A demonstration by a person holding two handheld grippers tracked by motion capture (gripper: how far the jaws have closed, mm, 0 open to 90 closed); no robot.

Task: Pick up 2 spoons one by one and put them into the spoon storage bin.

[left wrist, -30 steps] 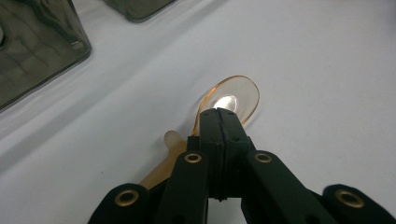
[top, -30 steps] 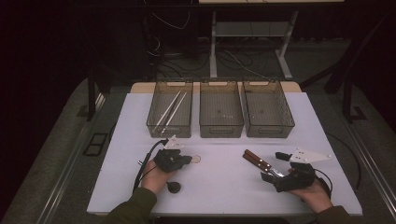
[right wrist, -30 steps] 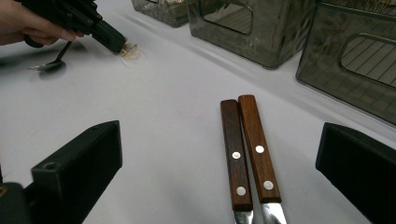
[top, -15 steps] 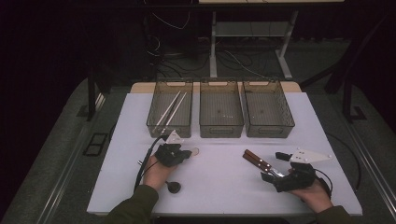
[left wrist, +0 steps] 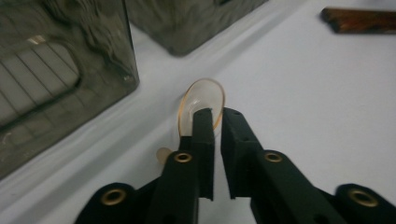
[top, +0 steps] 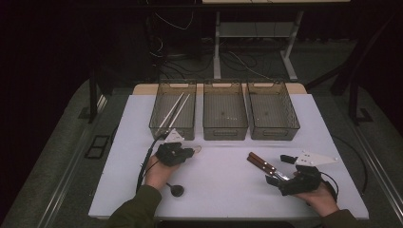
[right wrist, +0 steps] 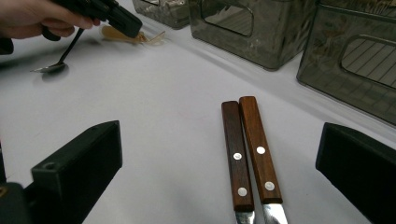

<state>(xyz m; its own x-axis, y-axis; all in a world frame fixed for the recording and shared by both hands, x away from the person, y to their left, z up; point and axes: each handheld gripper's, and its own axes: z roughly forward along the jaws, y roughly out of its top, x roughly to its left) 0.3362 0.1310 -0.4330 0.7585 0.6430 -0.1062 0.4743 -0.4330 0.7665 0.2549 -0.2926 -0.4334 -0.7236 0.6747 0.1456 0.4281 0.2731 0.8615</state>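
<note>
Fingers first: found those of the left gripper (left wrist: 217,114) just a narrow slit apart, having just been opening, with nothing in the slit and so grasping nothing. Saw the clear spoon (left wrist: 201,100) directly ahead of these tips and partly under the left one, flat on the desk (top: 223,190), its bowl pointing away from the hand and a bit of its handle coming out beside that finger. Noted its long axis nearly in line with the fingers, so judged that a grasp across the handle would call for a turn of the wrist or a small shift sideways. Found the wall of the left tray (left wrist: 70,79) near on one side, open desk on the other. Saw the right gripper (right wrist: 219,128) released wide, touching nothing, with the two knives (right wrist: 247,149) lying side by side between its fingers, wooden handles away towards the trays, blades towards the hand. Judged this hand the nearer one to the knives, with free room all around them. Noticed also a black spoon (right wrist: 49,67) near the left hand, well apart from the knives.
</note>
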